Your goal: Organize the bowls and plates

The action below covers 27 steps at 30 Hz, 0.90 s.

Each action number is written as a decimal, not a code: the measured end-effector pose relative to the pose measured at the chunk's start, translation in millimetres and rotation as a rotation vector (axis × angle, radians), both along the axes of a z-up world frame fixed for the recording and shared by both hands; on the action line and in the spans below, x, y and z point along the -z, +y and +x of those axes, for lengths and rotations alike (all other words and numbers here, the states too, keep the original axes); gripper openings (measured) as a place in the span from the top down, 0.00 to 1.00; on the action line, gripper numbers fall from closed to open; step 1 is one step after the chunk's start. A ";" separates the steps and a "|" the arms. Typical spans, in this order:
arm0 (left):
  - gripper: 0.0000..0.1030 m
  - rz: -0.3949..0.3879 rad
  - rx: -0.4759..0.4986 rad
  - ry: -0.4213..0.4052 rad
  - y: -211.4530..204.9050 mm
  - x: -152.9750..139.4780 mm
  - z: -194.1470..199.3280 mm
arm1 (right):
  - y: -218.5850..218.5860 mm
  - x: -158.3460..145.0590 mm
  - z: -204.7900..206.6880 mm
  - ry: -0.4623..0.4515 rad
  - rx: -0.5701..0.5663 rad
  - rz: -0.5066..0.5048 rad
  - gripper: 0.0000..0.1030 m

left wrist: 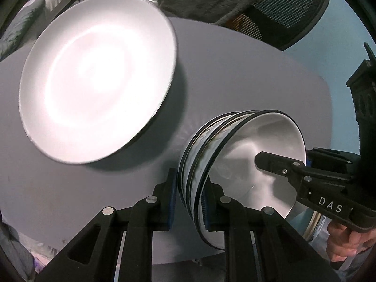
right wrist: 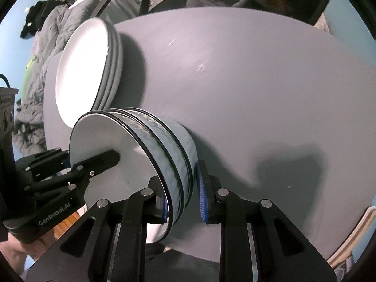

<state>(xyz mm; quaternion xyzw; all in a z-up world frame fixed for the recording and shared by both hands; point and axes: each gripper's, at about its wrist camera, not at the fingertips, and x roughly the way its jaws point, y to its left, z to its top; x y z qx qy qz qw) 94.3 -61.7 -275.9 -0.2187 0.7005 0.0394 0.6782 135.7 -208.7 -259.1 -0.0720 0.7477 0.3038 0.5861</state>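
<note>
Holding a stack of bowls from two sides

Both grippers point steeply down and each one clamps the rim of the same stack of bowls (left wrist: 235, 169), from opposite sides. In the left wrist view the left gripper (left wrist: 188, 202) is at the bottom middle, its jaws narrow, one blue pad outside the wall and one inside. The right gripper (left wrist: 277, 162) enters from the right edge with a hand (left wrist: 345, 242) under it. In the right wrist view the right gripper (right wrist: 183, 195) grips the rim in the same way, and the left gripper (right wrist: 103, 162) reaches into the top bowl from the lower left.

The bowls have dark rims and a pale blue pattern outside. They are at the near edge of the grey round worktop (right wrist: 258, 94). A stack of white plates (left wrist: 98, 77) is on the worktop in the upper left. Behind it are a black mesh chair (left wrist: 286, 7) and a grey blanket (right wrist: 47, 47), with pale blue wall.
</note>
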 end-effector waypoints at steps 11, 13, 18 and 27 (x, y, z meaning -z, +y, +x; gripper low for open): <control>0.84 0.045 0.025 0.010 -0.4 4.7 -13.5 | 20.3 -1.9 -16.4 -0.043 -0.035 -0.046 0.78; 0.83 0.063 0.031 0.015 -3.9 4.8 -11.8 | 18.4 -1.9 -13.1 -0.041 -0.033 -0.046 0.78; 0.82 0.069 0.020 0.009 -4.4 6.8 -10.9 | 15.3 1.3 -8.5 -0.021 -0.022 -0.047 0.78; 0.78 0.026 0.011 0.013 6.2 3.4 -21.4 | 18.3 2.1 -12.1 -0.017 -0.031 -0.049 0.74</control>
